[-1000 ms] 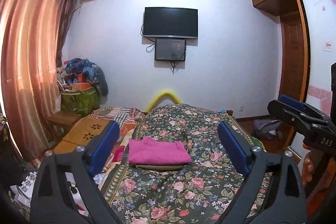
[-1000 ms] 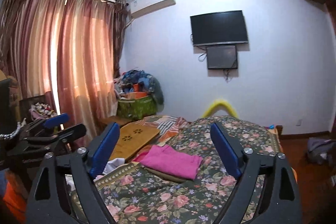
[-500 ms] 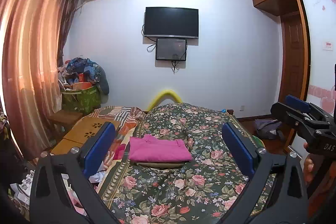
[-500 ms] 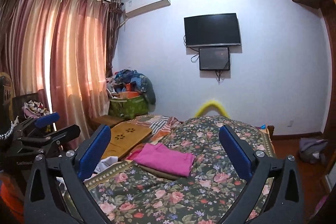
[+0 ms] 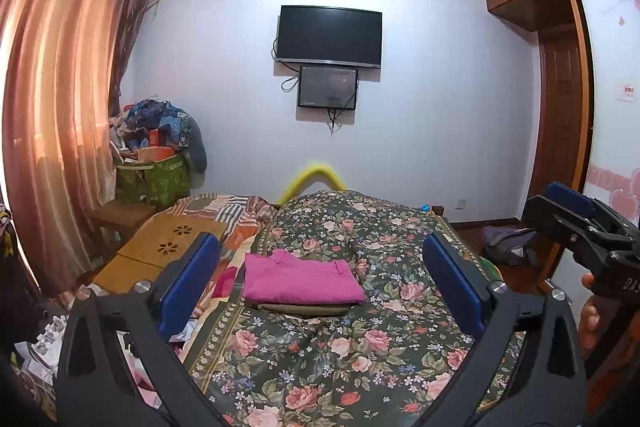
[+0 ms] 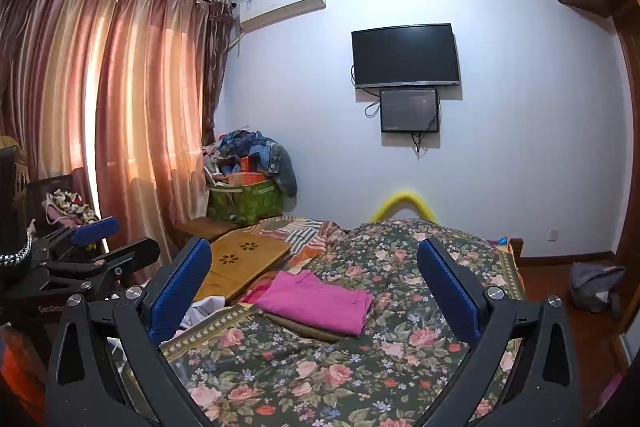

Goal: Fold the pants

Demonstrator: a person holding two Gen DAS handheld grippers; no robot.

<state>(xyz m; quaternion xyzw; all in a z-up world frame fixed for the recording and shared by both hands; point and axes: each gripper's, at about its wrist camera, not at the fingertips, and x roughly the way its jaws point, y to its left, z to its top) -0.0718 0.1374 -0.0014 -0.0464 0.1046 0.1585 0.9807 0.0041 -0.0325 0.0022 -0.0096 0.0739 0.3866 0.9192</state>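
Pink cotton pants (image 5: 302, 281), folded into a flat rectangle, are seen on a folded olive-brown garment (image 5: 300, 309) near the left edge of the floral-quilted bed (image 5: 360, 359). The fold is judged done. Left hand-held gripper (image 5: 320, 283) is held with jaws wide apart, nothing between. Right hand-held gripper (image 6: 316, 287) has just been opening; its jaws stand wide, empty, clear of the cloth. Next move (if any) calls for a fresh garment. A bamboo lap tray (image 5: 160, 251) lies beside the left edge; nothing blocks the stack.
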